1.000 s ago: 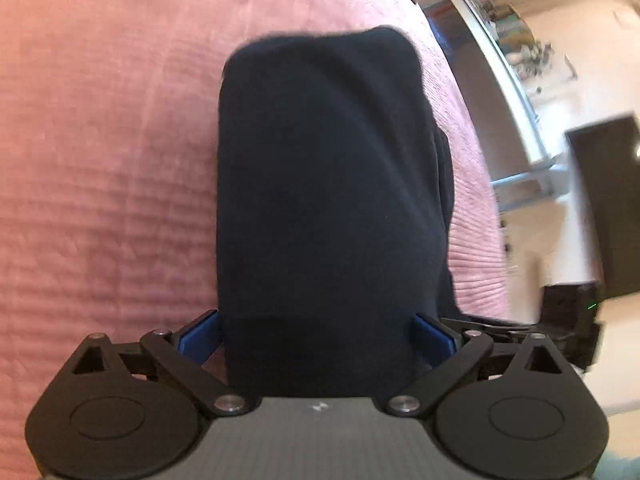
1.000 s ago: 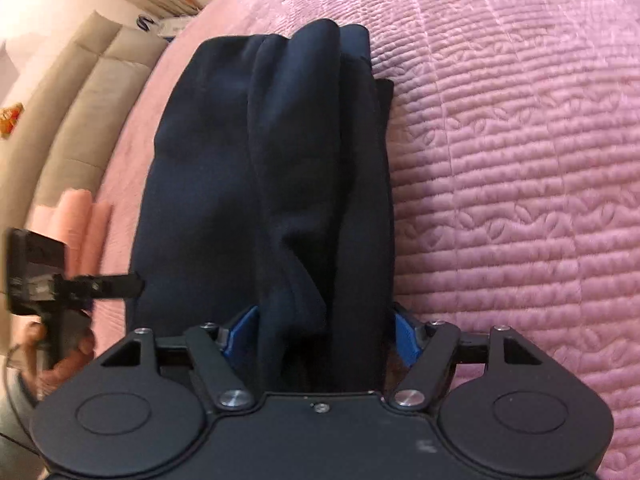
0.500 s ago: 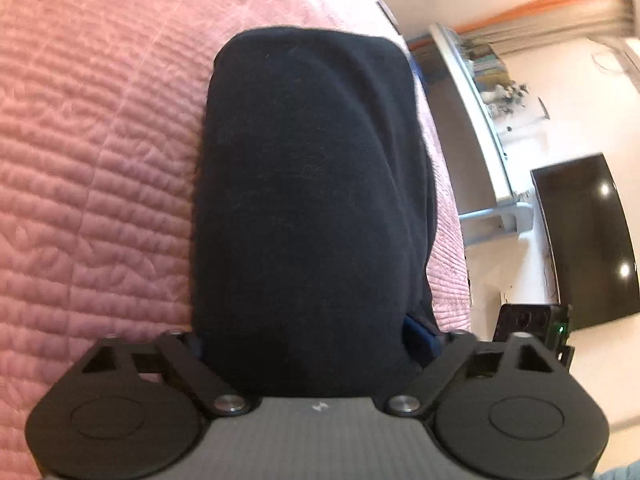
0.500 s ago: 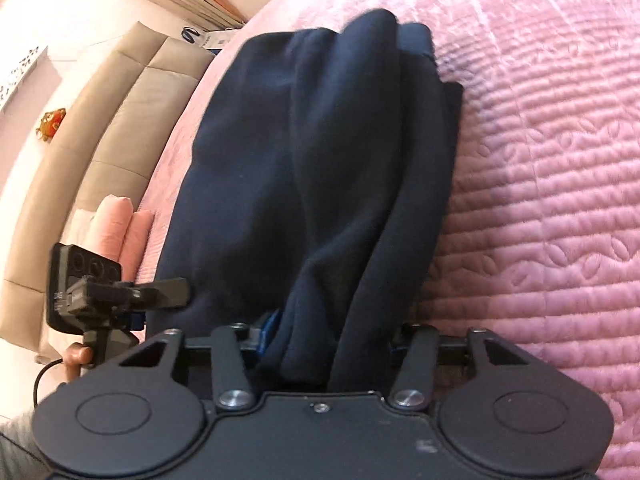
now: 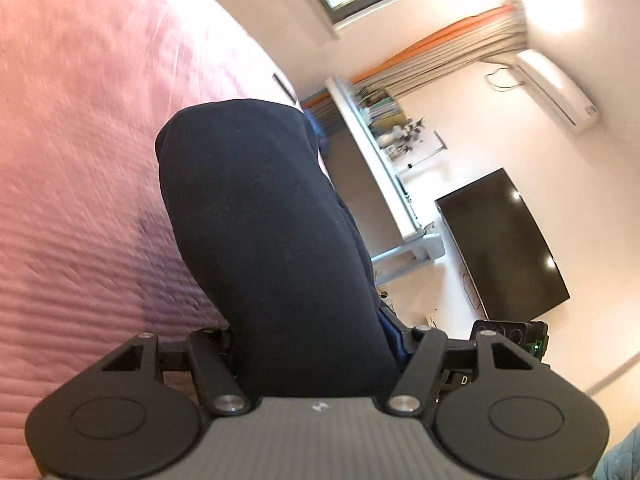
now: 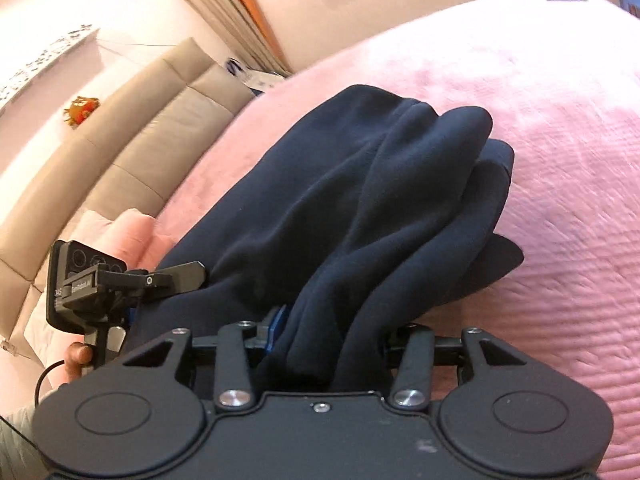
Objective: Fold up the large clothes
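Around the pink quilted bed (image 5: 80,140) stand a desk (image 5: 376,176), a dark television (image 5: 504,244) and a beige headboard (image 6: 132,120). Both the left gripper (image 5: 316,344) and right gripper (image 6: 332,336) clamp the dark navy garment (image 6: 360,200), whose folded length runs away from them over the bed. Compared with a second ago, both views tilt upward, showing more room.

Dark garment (image 5: 276,248) ahead — open bedspread (image 5: 80,160) leftward

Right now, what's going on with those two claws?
Left gripper, right gripper: both clamped on the navy garment. Bundle lifted over pink bedspread. Nothing blocking.
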### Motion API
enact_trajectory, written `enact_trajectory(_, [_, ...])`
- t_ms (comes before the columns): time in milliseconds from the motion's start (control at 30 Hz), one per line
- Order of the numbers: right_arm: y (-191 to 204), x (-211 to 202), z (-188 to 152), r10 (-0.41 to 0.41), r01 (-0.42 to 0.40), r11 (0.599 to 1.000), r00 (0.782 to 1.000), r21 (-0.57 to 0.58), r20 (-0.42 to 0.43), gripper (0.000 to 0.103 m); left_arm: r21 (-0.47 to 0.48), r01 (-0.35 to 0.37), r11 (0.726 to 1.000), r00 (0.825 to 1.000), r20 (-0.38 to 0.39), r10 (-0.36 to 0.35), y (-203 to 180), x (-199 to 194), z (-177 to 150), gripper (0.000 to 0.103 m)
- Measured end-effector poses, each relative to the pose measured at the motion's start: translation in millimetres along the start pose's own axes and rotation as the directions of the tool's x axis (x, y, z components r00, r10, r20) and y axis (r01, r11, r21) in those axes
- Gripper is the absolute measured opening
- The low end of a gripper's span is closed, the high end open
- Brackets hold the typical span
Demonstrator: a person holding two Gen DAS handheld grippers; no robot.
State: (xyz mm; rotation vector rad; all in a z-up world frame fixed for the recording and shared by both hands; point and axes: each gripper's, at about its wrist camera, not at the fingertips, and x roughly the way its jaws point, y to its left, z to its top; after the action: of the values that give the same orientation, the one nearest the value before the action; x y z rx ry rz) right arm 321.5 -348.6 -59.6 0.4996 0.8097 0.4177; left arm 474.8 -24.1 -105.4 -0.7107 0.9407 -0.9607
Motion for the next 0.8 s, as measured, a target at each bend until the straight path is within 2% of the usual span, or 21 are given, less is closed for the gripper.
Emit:
enact_trajectory(133, [61,23,-6,0.024,-0.024,0.999,1.000,-0.022,0.019,0.055,0.008,-0.027,1.000,0.999,0.020,0.027,3,-61,5,0.065])
enact_trajectory(233, [97,52,-20,0.040,-0.040,0.999,0.999,-0.020,-0.017,0.055,-0.037,-0.070,0.997,0.997,0.022,0.071,17,-101,-7,0.065])
enact_trajectory(333, [126,83,-43,0.014,-0.016,1.000,0.997,-0.025,-0.077,0.055,-0.103,-0.117,0.988,0.993,0.002,0.118,44,-129,-29,0.065])
enact_trajectory(467, [139,115,-78,-0.050,0.046,0.999,0.985,-0.024,-0.164,0.055,-0.178,-0.139,0.974,0.990,-0.047,0.132,92,-140,-64,0.066])
enact_trajectory(567, [133,119,-109,-0.116,0.117,0.993,0.973,-0.003,-0.199,0.055,-0.189,-0.169,0.967,0.985,-0.072,0.158,119,-145,-89,0.069])
enact_trajectory(600, [124,111,-116,-0.126,0.129,0.992,0.973,0.003,-0.195,0.059,-0.198,-0.168,0.966,0.986,-0.048,0.162,124,-150,-93,0.071])
enact_trajectory(633, [118,105,-121,-0.121,0.128,0.992,0.975,0.022,-0.187,0.069,-0.219,-0.155,0.963,0.988,-0.024,0.154,128,-156,-96,0.071])
enact_trajectory(700, [110,91,-122,-0.129,0.138,0.990,0.976,0.039,-0.178,0.071,-0.228,-0.147,0.963,0.989,-0.002,0.151,128,-169,-96,0.070])
enact_trajectory(800, [127,73,-106,-0.174,0.164,0.983,0.974,-0.078,-0.146,0.071,-0.158,-0.214,0.964,0.976,0.015,0.219,111,-191,-92,0.068])
